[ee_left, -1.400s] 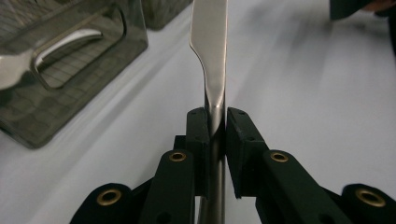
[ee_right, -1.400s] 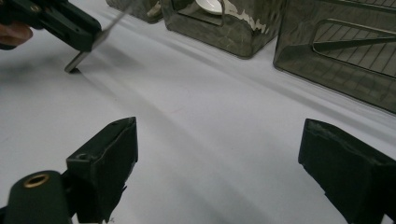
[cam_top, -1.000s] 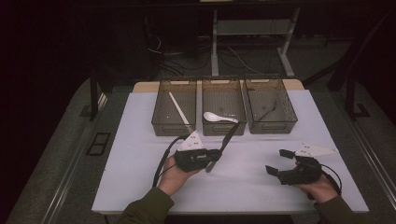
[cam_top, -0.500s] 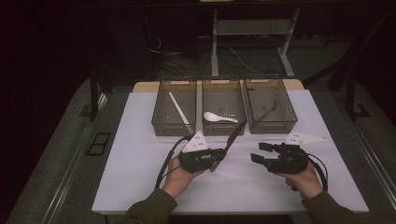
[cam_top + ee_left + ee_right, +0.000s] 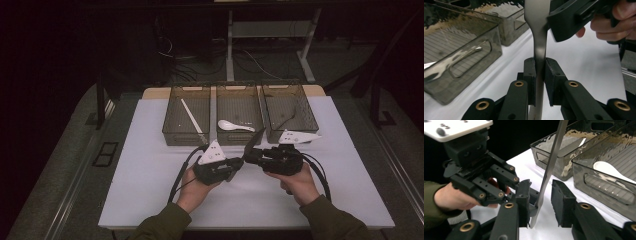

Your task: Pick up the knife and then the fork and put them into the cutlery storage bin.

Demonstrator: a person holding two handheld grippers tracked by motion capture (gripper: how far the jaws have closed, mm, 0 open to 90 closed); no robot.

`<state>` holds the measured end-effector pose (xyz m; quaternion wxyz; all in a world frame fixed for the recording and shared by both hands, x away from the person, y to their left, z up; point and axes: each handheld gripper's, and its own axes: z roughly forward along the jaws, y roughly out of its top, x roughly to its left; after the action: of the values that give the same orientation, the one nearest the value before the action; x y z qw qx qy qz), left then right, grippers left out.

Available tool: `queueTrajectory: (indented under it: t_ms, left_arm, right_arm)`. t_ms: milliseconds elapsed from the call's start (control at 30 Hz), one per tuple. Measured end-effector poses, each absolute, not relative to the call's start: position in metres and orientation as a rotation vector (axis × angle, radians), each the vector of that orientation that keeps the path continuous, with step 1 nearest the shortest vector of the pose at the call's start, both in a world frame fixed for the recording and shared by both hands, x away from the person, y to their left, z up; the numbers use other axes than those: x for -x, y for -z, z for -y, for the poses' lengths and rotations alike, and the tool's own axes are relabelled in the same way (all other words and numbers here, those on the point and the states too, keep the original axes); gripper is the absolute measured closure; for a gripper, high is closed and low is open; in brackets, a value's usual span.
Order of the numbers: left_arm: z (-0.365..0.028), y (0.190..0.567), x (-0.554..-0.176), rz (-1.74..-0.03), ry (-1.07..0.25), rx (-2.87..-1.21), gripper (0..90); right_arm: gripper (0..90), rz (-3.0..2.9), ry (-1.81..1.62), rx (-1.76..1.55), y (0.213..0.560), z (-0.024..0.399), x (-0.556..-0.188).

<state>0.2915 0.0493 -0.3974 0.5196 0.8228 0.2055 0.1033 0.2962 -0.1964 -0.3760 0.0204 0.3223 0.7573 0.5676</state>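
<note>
A metal knife is held upright between two grippers above the white tabletop [image 5: 150, 165].

In the left gripper view the knife [image 5: 539, 47] is clamped by its narrow neck between the left gripper [image 5: 539, 72], whose fingers [image 5: 530, 75] press on both flat sides. In the right gripper view the right gripper [image 5: 541, 202] has just been closing around the blade (one finger [image 5: 522, 200] appears to touch it, the other [image 5: 562, 202] stands apart, so no grasp is made). In the high view both hands meet near the front, and farther back three grey bins [image 5: 240, 112] are seen, a white spoon [image 5: 234, 126] lying in the middle one.
</note>
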Motion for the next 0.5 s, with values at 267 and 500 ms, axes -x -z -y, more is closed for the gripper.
queueTrajectory:
  t_ms: [267, 500]
  left_arm:
    - [-0.0514, 0.3957, -0.2916, -0.508, -0.289, -1.963, 79.1]
    - [-0.0525, 0.3953, -0.2927, -0.522, -0.293, -1.958, 79.7]
  right_arm:
    - [79.9, -2.327, -1.785, -1.024, 0.3761, 0.1867, -0.3049]
    - [88.0, -2.314, -1.791, -1.025, 0.376, 0.1849, -0.307]
